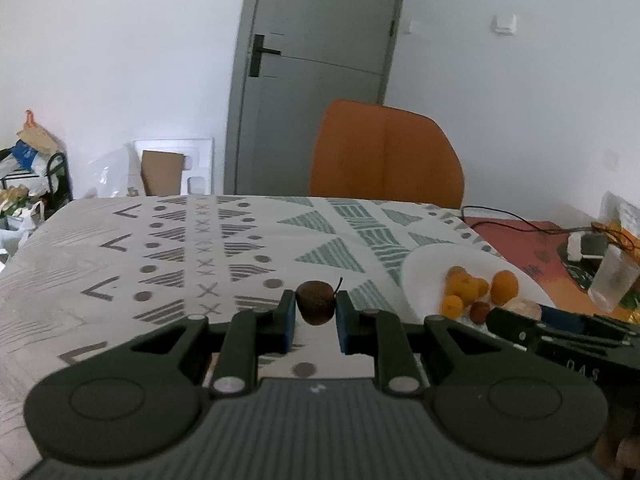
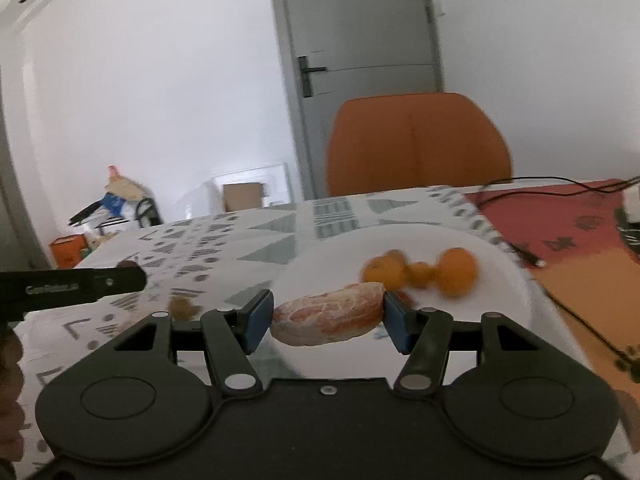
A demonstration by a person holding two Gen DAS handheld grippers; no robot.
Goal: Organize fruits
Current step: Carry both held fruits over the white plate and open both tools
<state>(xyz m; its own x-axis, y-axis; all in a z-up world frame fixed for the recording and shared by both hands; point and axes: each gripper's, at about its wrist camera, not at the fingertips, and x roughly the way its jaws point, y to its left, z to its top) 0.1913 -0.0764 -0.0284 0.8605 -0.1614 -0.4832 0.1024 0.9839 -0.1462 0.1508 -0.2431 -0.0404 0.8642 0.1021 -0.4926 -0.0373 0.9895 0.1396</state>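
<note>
The left gripper [image 1: 316, 312] pinches a small brown fruit [image 1: 315, 302]; the white plate [image 1: 424, 268] lies to its right. The right gripper [image 2: 328, 318], half open, clamps a peeled citrus piece [image 2: 328, 318] crosswise, nearer the plate [image 2: 312, 264].

The plate [image 1: 424, 268] sits on the counter [image 1: 120, 256], toward its right side. A pile of small fruits [image 1: 476, 288] lies in the plate. A chair [image 1: 384, 152] stands behind the counter, and a door [image 1: 316, 72] is behind the chair. Right of the plate lie a cable [image 1: 516, 218] and a cup [image 1: 612, 280]. Boxes [image 1: 162, 172] lean on the wall at the far left.
</note>
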